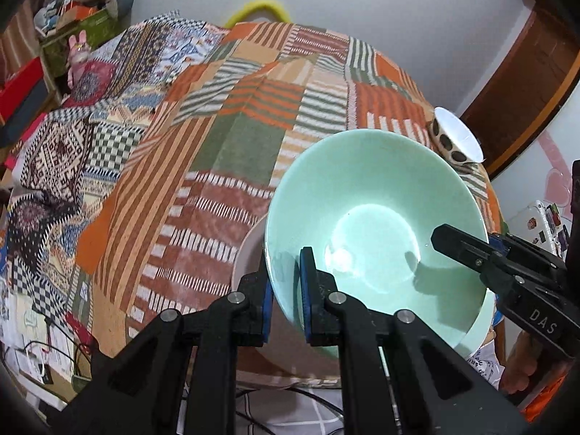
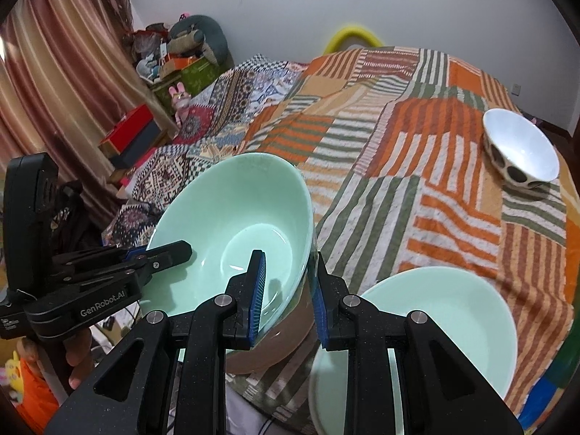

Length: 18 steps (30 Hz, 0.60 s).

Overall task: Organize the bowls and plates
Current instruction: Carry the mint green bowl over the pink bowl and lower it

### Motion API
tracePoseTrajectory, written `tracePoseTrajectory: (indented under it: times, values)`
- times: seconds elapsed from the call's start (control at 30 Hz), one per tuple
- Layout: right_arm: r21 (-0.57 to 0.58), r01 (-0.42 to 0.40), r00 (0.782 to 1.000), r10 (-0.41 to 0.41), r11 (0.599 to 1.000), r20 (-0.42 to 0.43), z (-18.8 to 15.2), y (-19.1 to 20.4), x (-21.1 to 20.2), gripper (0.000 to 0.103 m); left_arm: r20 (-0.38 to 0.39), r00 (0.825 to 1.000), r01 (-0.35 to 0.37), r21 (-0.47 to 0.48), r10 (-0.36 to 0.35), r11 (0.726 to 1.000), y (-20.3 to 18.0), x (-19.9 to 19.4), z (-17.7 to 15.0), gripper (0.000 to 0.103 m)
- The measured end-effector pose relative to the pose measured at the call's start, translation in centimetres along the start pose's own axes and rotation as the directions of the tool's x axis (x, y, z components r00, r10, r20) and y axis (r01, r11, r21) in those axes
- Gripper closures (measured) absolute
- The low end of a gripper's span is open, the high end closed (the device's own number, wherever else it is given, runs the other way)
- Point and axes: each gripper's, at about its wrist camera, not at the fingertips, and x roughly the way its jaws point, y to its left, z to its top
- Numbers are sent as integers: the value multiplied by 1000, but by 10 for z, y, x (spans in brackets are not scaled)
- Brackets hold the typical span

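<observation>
Where the left wrist view looks down, the left gripper (image 1: pixel 286 293) is seen clenched on the near rim of a glossy, round mint-green bowl (image 1: pixel 373 224), held tilted above a pinkish bowl (image 1: pixel 250 250) over a striped patchwork bedspread (image 1: pixel 232 116). Seen from the right wrist, the right gripper (image 2: pixel 288 297) is clamped on the opposite rim; a smooth mint-green plate (image 2: pixel 442 319) and a spotted white bowl (image 2: pixel 522 148) rest on the bed.

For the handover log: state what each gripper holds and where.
Both hold the green bowl by its rim: left gripper on one side, right gripper opposite.
</observation>
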Motion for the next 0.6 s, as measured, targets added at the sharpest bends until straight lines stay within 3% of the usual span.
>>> tracePoseTrajectory:
  times: [0.6]
  values:
    - [-9, -25, 994, 24, 1000, -105, -18, 9, 33, 81, -61, 998, -25, -59, 22, 998, 28, 24, -20, 92]
